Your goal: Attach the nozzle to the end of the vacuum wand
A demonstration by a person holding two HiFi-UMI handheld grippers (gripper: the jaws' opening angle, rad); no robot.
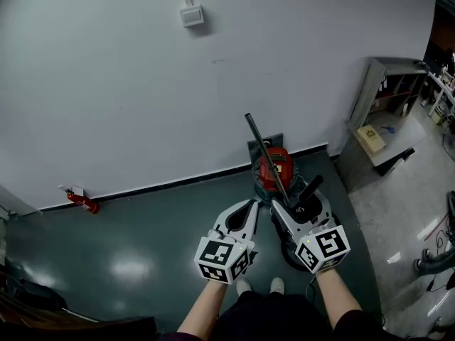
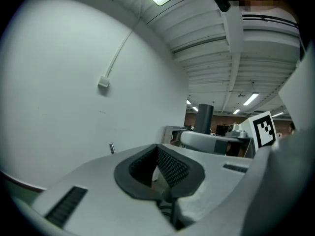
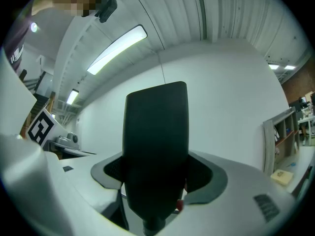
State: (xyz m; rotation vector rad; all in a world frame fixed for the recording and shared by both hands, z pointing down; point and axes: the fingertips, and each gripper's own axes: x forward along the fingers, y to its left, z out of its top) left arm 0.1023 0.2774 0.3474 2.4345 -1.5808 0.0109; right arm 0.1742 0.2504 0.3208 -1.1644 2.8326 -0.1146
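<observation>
right gripper (image 1: 298,203) clamps nozzle (image 1: 311,188) near one end; judged rigid, light, smooth plastic. left gripper (image 1: 247,212) closed, empty. both just before the vacuum (image 1: 275,170); wand (image 1: 263,148) rises from it.

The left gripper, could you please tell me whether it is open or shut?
Shut: the left gripper has its pads meeting at the tips, nothing between them.

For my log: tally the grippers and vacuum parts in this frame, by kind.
Grippers: 2 (left gripper shut and empty; right gripper shut on the nozzle)
Nozzle: 1
Wand: 1
Vacuum: 1
Total: 5
</observation>
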